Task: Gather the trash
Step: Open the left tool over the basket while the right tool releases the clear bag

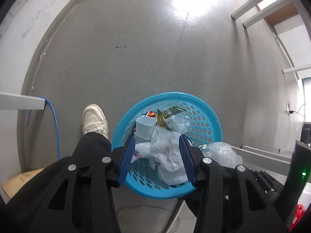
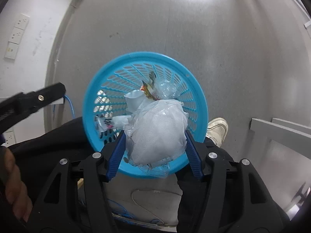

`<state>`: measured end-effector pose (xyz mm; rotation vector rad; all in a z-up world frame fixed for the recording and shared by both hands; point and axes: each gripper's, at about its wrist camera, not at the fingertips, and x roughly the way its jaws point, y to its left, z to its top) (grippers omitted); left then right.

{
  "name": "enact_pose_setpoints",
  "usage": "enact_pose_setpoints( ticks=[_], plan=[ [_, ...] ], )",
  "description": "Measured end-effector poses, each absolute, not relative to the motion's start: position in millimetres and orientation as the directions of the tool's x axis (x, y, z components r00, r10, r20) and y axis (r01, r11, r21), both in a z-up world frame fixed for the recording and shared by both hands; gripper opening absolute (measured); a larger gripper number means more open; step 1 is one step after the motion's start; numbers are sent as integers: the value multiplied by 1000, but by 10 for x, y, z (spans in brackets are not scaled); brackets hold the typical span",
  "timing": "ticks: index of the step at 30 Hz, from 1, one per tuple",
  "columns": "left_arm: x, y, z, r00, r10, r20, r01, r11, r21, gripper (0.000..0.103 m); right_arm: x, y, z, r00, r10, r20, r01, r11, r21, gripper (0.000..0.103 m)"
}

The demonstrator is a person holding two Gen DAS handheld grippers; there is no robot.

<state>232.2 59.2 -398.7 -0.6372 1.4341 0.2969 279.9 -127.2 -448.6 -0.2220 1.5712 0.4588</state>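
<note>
A round blue basket (image 1: 211,116) with a perforated wall stands on the grey floor (image 1: 126,58) between the person's feet, and both tongs point down into it. It holds the collected trash: a pale square cup (image 1: 144,127), a crumpled white paper (image 1: 167,151), a dark printed wrapper (image 1: 169,112) with yellow marks, clear film (image 1: 180,123) and a small orange scrap (image 1: 150,114).

The left tongs (image 1: 157,160) stand open above the basket, the white paper seen between the blue ribbed pads (image 1: 127,159) but not pressed by them. The right tongs (image 2: 154,152) are parted too, around a clear plastic bag (image 2: 157,134) bunched over something white; whether the pads (image 2: 116,153) touch the bag cannot be told.

Around the basket: a white sneaker (image 1: 94,120) and a black trouser leg (image 1: 89,147) just beside its left rim, a blue cable (image 1: 55,128) along the floor by the wall, a grey metal table leg (image 1: 21,102), and a cardboard piece (image 1: 21,182) at the lower left. Wall sockets (image 2: 16,36) sit on the white wall in the right wrist view, where the other sneaker (image 2: 218,129) shows by the rim.

A small wrapper (image 2: 106,124) against the basket's inner wall carries dark and pink print, too blurred to read. The print on the cardboard is also illegible.
</note>
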Motion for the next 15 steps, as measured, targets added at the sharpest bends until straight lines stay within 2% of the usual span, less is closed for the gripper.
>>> enact_pose_setpoints(
  ticks=[4, 10, 15],
  plan=[
    [2182, 572, -3848, 159, -210, -965, -536, 802, -263, 46, 2653, -1315, -4209, -7, 178, -984, -439, 883, 163, 57],
    [1984, 380, -3465, 237, -76, -969, -423, 889, -173, 46, 2483, -1433, -3884, 49, 222, -974, -445, 878, 178, 58],
    [1753, 346, -3242, 294, -103, -950, -379, 900, -215, 47, 2263, -1528, -3617, 99, 257, -961, -479, 859, 180, 61]
  ],
)
